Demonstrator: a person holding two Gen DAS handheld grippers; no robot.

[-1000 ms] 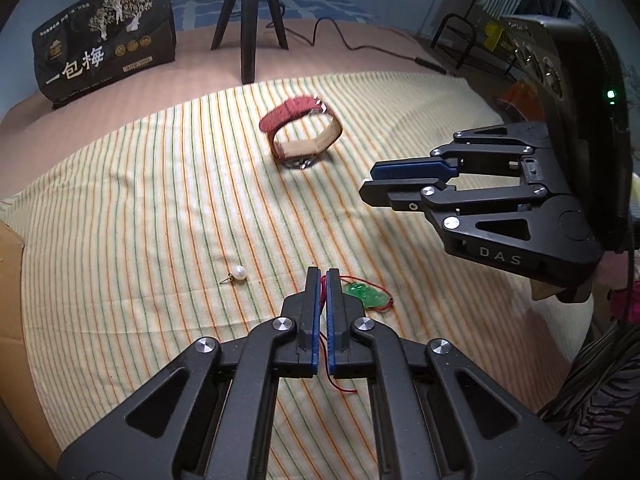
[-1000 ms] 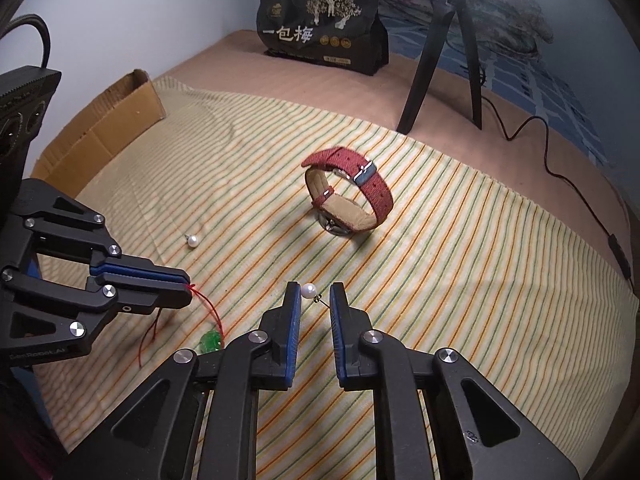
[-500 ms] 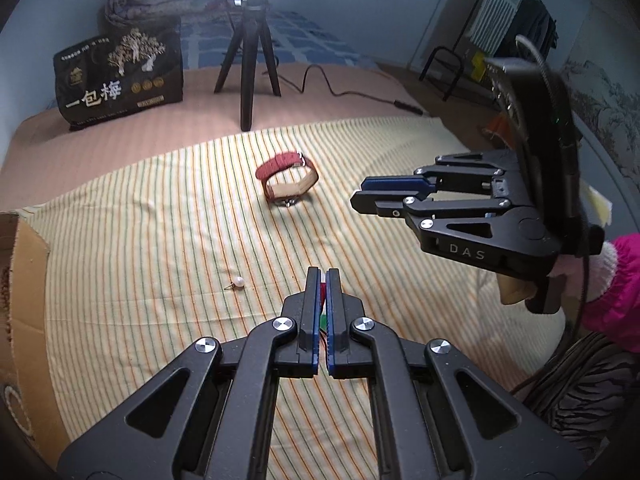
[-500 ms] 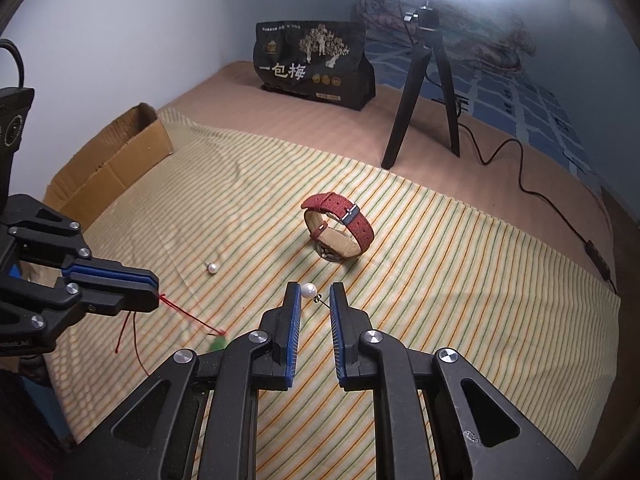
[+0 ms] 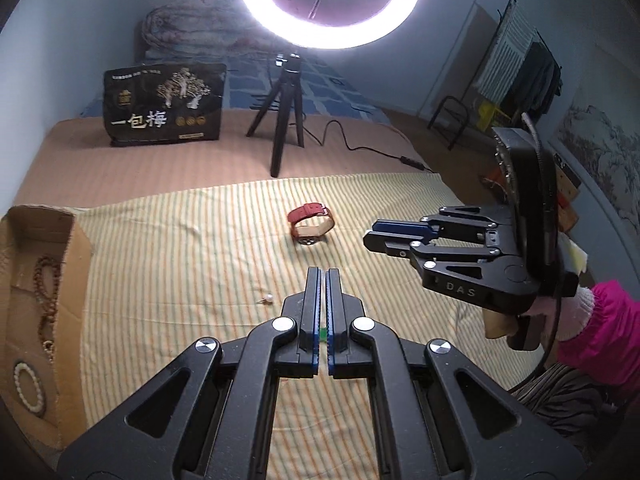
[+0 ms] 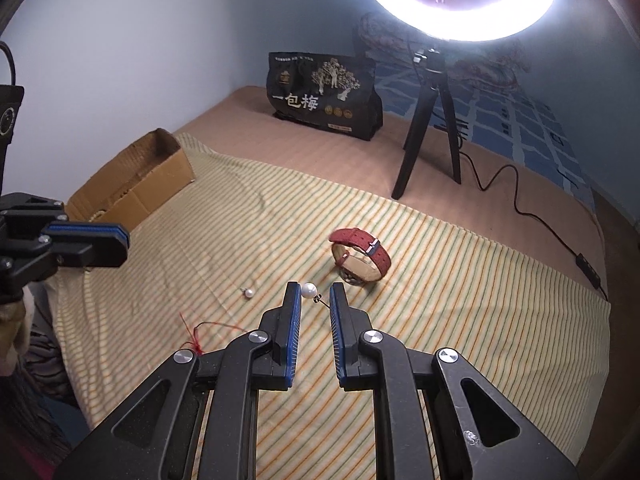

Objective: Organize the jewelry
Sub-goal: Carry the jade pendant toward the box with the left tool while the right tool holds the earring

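Note:
My left gripper (image 5: 323, 272) is shut, with a bit of the green pendant (image 5: 322, 333) showing between its jaws; it is lifted above the striped cloth (image 5: 192, 240). In the right wrist view the pendant's red cord (image 6: 196, 334) trails below it. My right gripper (image 6: 315, 290) holds a pearl earring (image 6: 309, 290) by its post between narrowly parted jaws, also lifted. A second pearl earring (image 5: 267, 299) lies on the cloth, also in the right wrist view (image 6: 249, 293). A red-strap watch (image 5: 311, 226) stands further back, also in the right wrist view (image 6: 360, 254).
A cardboard box (image 5: 38, 300) at the cloth's left edge holds bead bracelets (image 5: 28, 387). A black snack bag (image 5: 163, 106), a tripod (image 5: 286, 116) with ring light (image 5: 329, 4) and a cable (image 6: 532, 208) stand behind the cloth.
Both grippers have risen and pulled back from the cloth with their items. The box's inside has come into the left wrist view.

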